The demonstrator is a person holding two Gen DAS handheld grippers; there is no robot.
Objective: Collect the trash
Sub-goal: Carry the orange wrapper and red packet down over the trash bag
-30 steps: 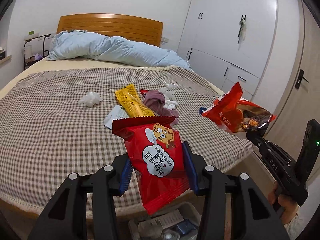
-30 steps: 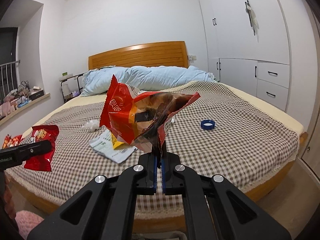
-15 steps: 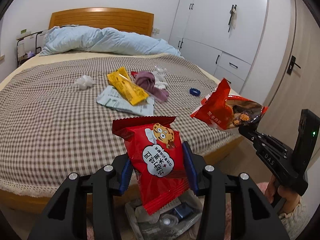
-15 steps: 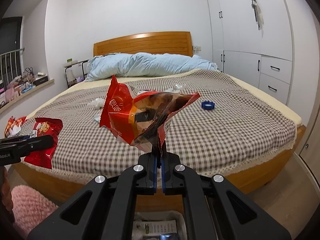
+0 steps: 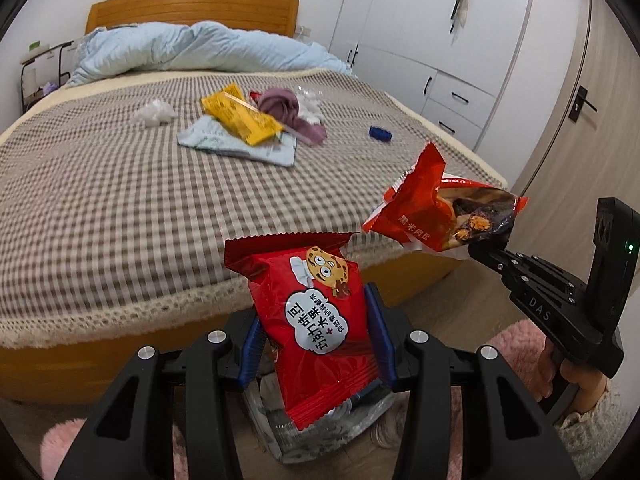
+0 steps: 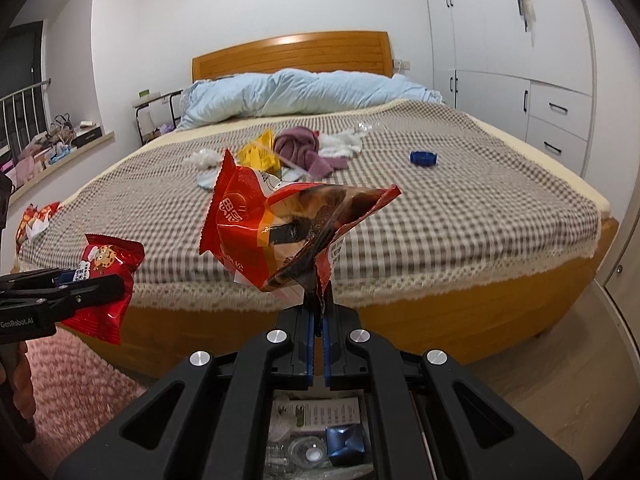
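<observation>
Holding a red cookie packet (image 5: 320,328) squeezed between its half-spread pads, the left gripper (image 5: 316,344) hangs just above a plastic-lined trash bin (image 5: 320,432) on the floor, while the right gripper (image 6: 318,320), pinched fully closed on the torn corner of an opened red snack bag (image 6: 280,232), hangs over the same bin directly below it. Neither wrapper is dropped yet, and beyond both grippers the bed (image 5: 100,200) carries a yellow wrapper (image 5: 240,120), crumpled tissue (image 5: 156,112), a pale blue packet (image 5: 224,144) and a blue ring (image 5: 380,133) to collect.

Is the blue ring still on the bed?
Yes, the blue ring lies on the checked bedspread, right of the purple cloth.
</observation>
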